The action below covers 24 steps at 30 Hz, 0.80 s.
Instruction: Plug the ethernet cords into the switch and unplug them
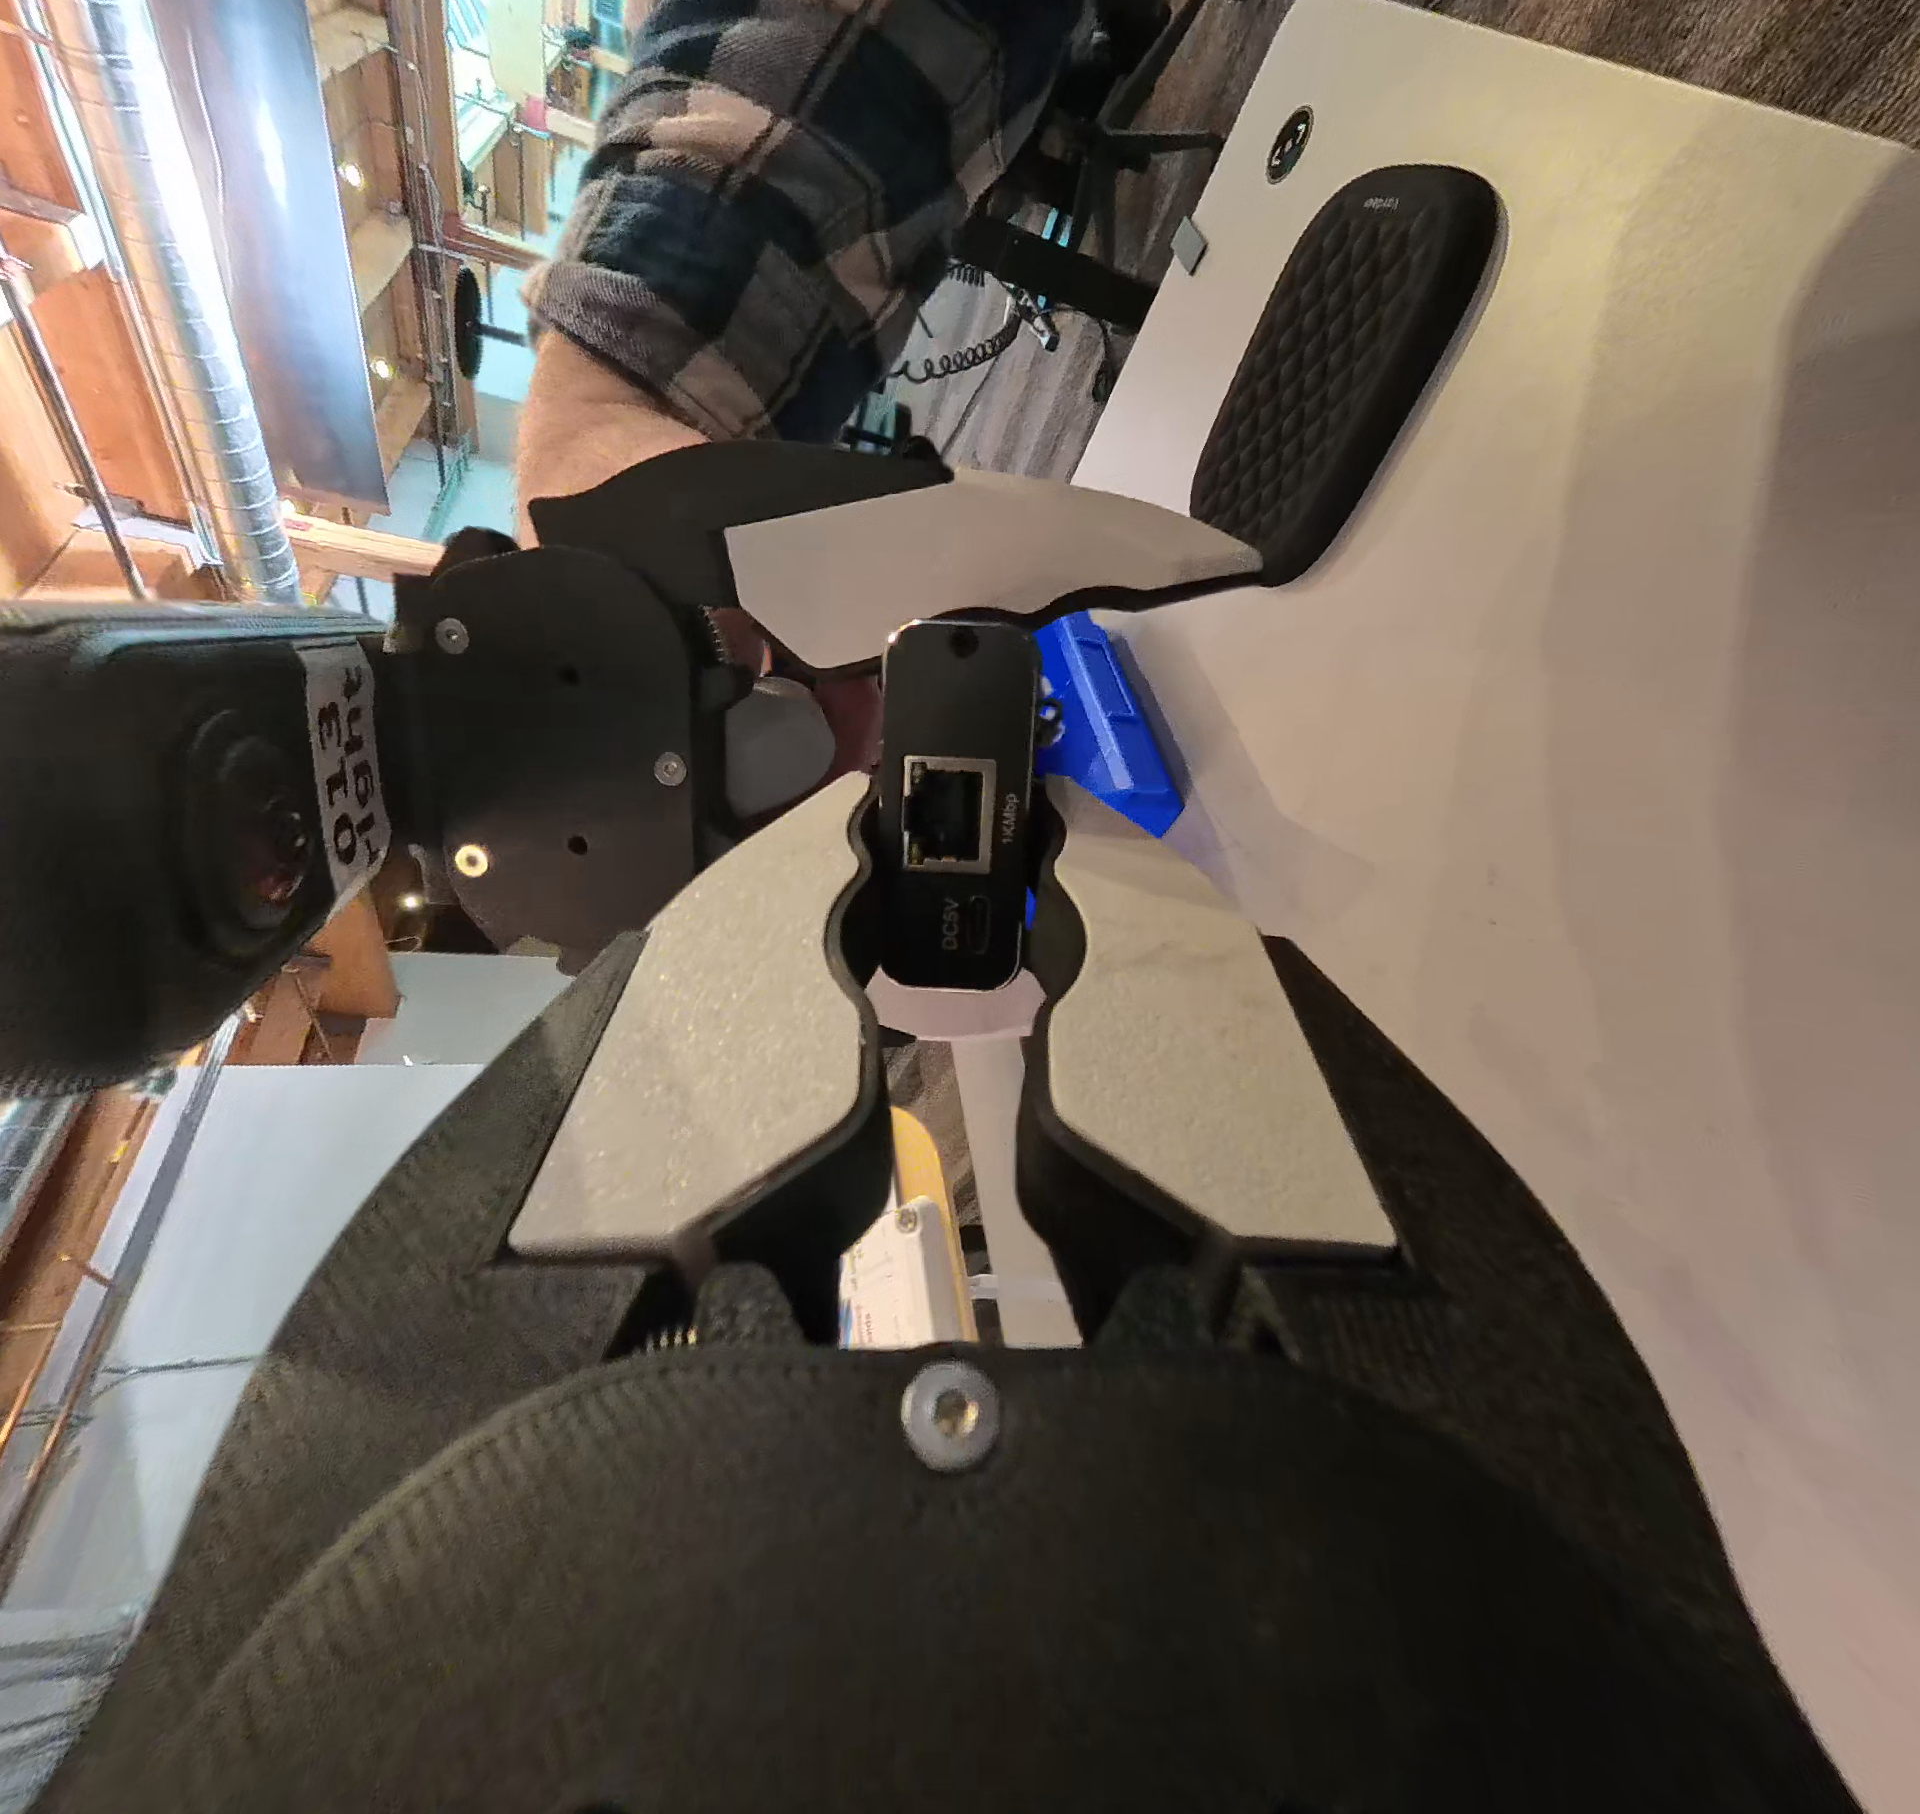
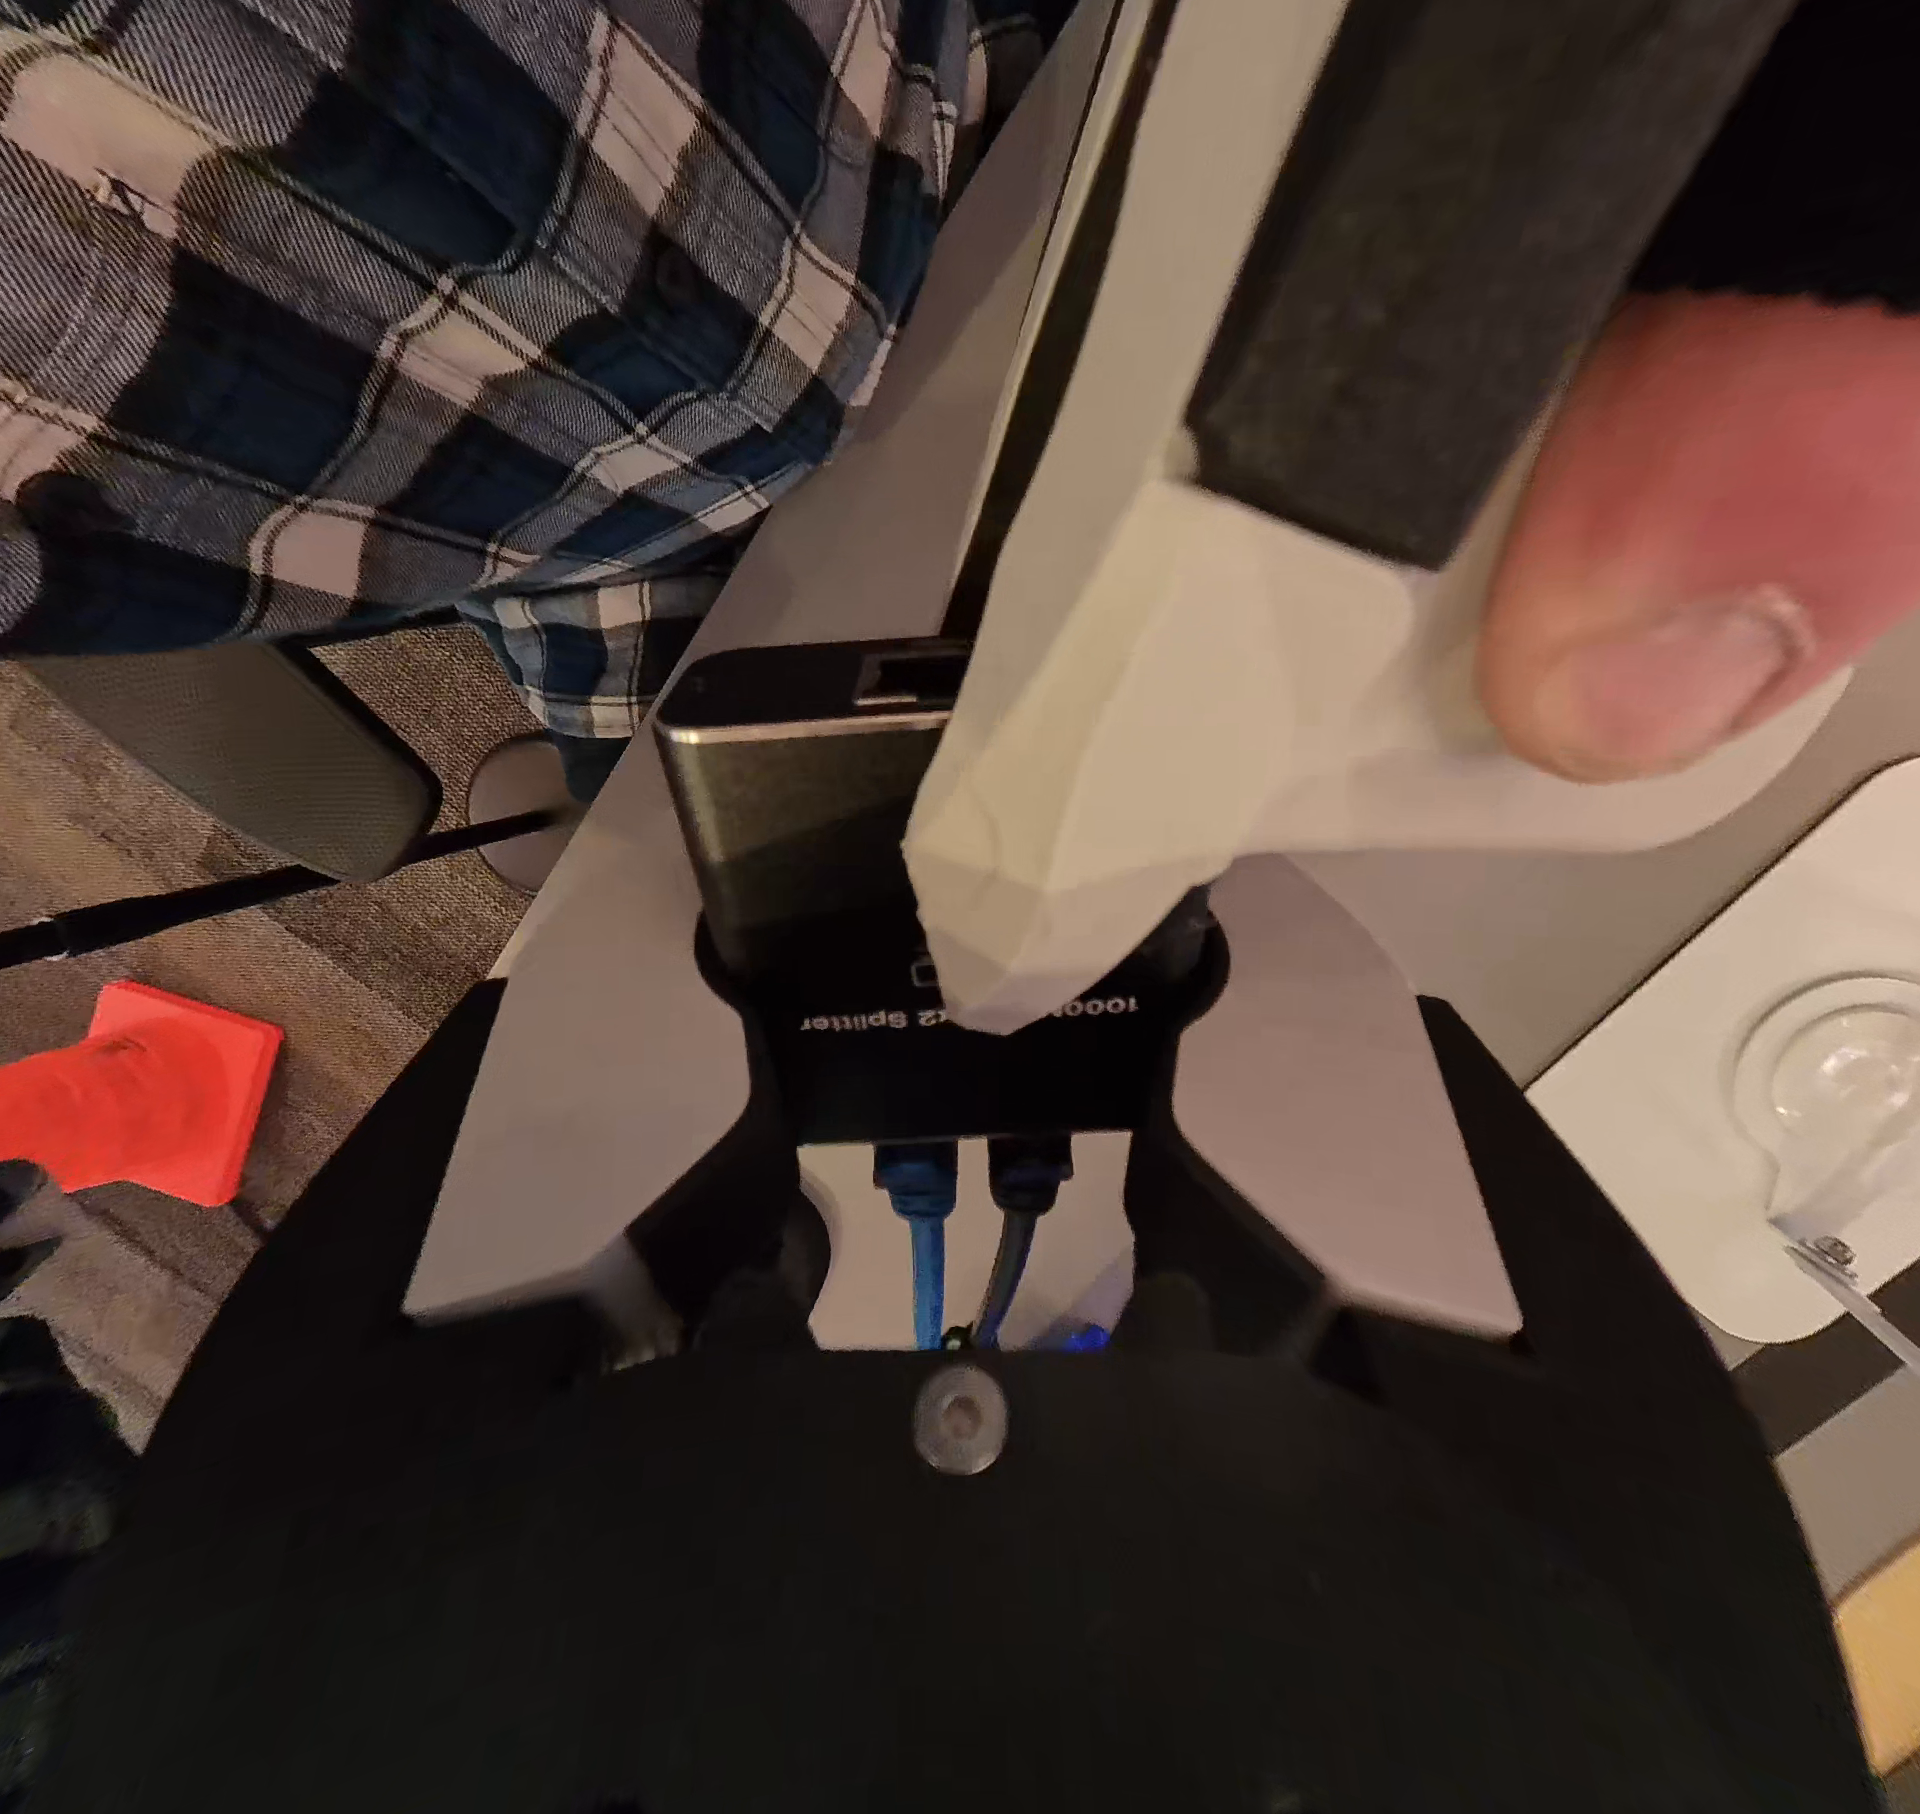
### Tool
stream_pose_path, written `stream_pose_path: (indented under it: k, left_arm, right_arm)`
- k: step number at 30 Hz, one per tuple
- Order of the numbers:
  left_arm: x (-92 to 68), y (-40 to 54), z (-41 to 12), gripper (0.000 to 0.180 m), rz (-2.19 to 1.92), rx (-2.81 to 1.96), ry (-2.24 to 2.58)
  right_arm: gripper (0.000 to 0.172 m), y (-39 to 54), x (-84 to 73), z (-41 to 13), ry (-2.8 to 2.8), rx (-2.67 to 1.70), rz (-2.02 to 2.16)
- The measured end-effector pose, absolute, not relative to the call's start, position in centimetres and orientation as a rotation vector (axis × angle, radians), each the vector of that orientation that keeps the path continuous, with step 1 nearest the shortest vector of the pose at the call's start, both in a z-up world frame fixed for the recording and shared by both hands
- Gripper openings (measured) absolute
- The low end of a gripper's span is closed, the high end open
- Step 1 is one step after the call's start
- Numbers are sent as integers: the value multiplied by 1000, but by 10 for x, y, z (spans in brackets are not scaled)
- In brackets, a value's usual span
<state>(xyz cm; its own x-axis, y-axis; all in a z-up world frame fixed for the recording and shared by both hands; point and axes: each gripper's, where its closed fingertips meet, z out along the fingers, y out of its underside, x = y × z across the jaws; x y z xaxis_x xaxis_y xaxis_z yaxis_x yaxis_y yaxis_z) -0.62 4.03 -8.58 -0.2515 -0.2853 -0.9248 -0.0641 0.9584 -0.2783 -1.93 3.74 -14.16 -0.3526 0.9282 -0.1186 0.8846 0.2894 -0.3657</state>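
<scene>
Writing: the switch [image 1: 956,808] has small white print on its end face beside the empty network port and the small power port. It has a line of white print on its broad black face [image 2: 966,1068]. The black pad [image 1: 1351,362] carries a small brand mark. The R gripper's [image 1: 831,621] camera wears a lettered sticker [image 1: 348,777].

Only the L view shows the port end, a blue bin [image 1: 1117,725] and the white table [image 1: 1558,829]. Only the R view shows the other end, with a blue cord [image 2: 925,1234] and a dark cord [image 2: 1013,1234] plugged in side by side.

The switch is a slim dark metal box held above the table. The L gripper [image 1: 956,808] is clamped on its thin sides. The R gripper [image 2: 956,954] has jaws spread wide, straddling it.
</scene>
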Motion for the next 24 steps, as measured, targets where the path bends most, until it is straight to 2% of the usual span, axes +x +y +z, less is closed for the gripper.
stream_pose_path:
  k: [12,22,23,24]
  left_arm:
    - [-4,40,-89,24,-182,-252,1844]
    - [-4,41,-91,24,-208,-243,1858]
    - [-3,41,-91,24,-214,-245,1858]
    - [-3,42,-92,24,-217,-252,1860]
  right_arm:
    - [82,37,-16,-145,-2406,-1796,677]
    - [78,41,-14,-148,-2442,-1737,603]
    - [83,42,-14,-148,-2439,-1738,600]
    - [78,42,-13,-149,-2438,-1747,600]
